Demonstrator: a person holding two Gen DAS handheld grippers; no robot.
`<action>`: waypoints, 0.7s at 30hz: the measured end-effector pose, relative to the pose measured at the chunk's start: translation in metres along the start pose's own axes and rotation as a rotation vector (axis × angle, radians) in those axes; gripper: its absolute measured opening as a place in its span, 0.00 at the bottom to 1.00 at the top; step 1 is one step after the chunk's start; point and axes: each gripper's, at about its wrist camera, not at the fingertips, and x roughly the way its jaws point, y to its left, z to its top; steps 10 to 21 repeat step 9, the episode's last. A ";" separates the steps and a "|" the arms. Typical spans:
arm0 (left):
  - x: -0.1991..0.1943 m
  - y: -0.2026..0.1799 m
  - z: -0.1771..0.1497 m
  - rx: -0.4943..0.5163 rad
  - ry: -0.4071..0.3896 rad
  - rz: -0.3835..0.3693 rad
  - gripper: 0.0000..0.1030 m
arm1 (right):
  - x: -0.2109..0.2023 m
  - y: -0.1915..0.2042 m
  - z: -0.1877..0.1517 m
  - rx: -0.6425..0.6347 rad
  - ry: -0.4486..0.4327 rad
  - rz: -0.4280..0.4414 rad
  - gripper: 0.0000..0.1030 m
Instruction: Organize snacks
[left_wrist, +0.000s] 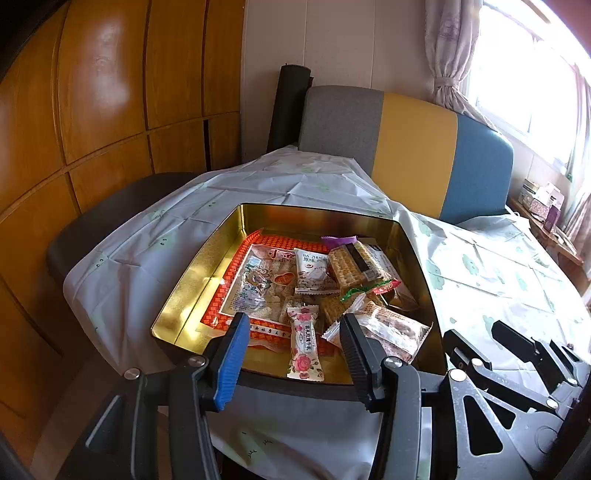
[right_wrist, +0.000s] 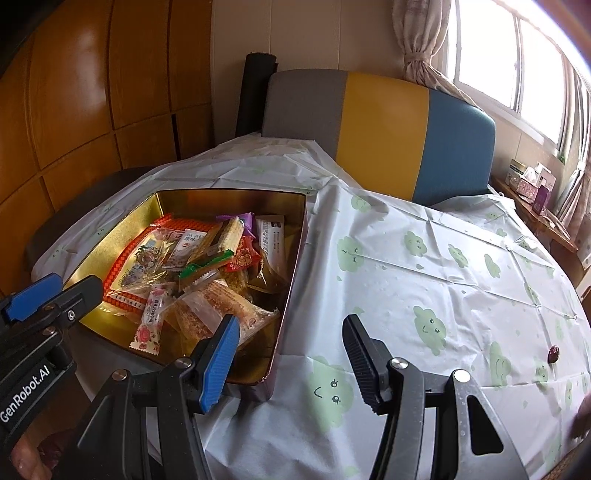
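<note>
Wooden panelling and a grey, yellow and blue chair back stand behind our table, which wears a pale cloth printed with green clouds. On it, towards the left, sits a gold tin heaped with wrapped snacks: a large red-bordered bag, cracker packs, a rose-printed candy. Our left gripper hovers at the tin's near edge, jaws parted around the candy, not pressing it. Our right gripper hangs half open and empty over the cloth beside the tin.
</note>
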 end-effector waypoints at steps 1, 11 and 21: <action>0.000 0.000 0.001 0.000 -0.003 0.000 0.50 | 0.000 0.000 0.000 -0.001 0.001 0.001 0.57; -0.001 0.000 0.003 0.016 -0.038 -0.001 0.50 | 0.003 -0.001 -0.003 -0.001 0.008 0.005 0.57; -0.001 0.000 0.003 0.016 -0.038 -0.001 0.50 | 0.003 -0.001 -0.003 -0.001 0.008 0.005 0.57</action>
